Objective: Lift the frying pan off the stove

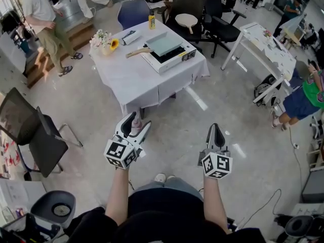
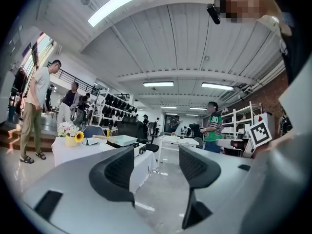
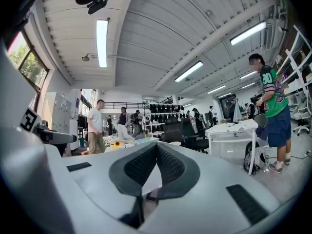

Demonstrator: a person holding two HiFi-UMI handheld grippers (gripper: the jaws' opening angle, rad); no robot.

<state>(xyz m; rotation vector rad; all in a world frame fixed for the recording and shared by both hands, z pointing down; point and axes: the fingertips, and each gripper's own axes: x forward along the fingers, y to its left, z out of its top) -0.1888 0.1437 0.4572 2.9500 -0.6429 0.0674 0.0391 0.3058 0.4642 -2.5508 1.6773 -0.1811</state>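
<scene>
In the head view, the frying pan (image 1: 163,43) sits on the stove (image 1: 174,58) on the far counter (image 1: 136,80), well apart from the left gripper (image 1: 137,123) and right gripper (image 1: 215,129). Its wooden handle (image 1: 135,52) juts left.

In the left gripper view, the fingers stand apart, with nothing between them.

In the right gripper view, the fingers are together and empty.

The pan is probably stiff and front-heavy, so the handle is the place to grip.

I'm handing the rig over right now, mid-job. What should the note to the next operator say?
Left gripper: open, empty.
Right gripper: shut, empty.
Frying pan sits on the stove on the white table ahead, its wooden handle pointing toward the flowers.
Done: nothing; both grippers are well short of the table.
Left: approach, grip the handle, lift the pan clear.
</scene>
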